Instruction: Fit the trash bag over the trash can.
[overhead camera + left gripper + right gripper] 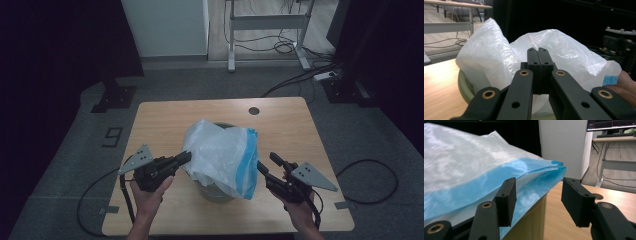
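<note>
So the white plastic bag (220, 150) with the blue edge sits draped over the green bin (216, 192) mid-table, left gripper (184, 157) clenched tight at the bag's left side, right gripper (266, 165) spread apart around its blue hem.

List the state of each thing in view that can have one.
Bag: draped over the bin, not fitted, blue edge hanging on the right.
Bin: upright on the table, mostly covered.
Left gripper: shut, at the bag.
Right gripper: open, bag's blue edge between its jaws.
</note>
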`<control>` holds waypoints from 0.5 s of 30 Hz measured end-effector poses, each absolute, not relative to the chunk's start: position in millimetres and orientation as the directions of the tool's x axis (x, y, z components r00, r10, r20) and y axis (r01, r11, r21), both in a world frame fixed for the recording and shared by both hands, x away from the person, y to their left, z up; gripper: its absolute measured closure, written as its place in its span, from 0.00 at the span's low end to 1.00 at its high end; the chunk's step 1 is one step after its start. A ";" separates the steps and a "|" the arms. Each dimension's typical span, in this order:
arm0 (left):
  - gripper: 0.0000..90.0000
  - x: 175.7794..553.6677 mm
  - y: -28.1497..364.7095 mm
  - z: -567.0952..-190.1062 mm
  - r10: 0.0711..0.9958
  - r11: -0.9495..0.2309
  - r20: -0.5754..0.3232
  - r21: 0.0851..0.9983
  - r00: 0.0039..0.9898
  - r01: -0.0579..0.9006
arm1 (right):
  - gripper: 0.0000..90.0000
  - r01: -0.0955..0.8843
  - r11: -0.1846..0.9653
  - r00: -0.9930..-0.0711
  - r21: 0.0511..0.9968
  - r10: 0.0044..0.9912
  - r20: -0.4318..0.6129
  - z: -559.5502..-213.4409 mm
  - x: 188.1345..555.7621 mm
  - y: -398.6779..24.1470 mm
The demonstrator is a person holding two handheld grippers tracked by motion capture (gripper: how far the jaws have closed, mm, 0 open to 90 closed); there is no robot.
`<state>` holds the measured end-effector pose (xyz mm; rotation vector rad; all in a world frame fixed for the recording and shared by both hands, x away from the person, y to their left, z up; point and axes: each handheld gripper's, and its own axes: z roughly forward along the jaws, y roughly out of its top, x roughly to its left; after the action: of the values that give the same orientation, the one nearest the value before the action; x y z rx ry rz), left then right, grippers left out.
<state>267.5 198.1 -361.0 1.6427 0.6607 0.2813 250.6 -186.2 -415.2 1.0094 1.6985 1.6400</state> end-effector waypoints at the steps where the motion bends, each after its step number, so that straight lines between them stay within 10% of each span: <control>1: 1.00 266.5 199.8 -362.8 0.565 -0.051 -0.187 0.964 0.803 0.261 | 0.50 0.134 -0.038 -0.554 0.990 0.825 0.106 -414.8 252.9 -185.2; 15: 1.00 262.1 211.6 -377.5 0.568 -0.031 -0.214 0.959 0.795 0.281 | 0.51 0.144 -0.049 -0.529 0.988 0.841 0.119 -400.8 284.7 -174.6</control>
<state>262.1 211.6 -377.5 1.6249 0.6864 0.2617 284.7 -174.6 -400.8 1.0489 1.6771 1.6276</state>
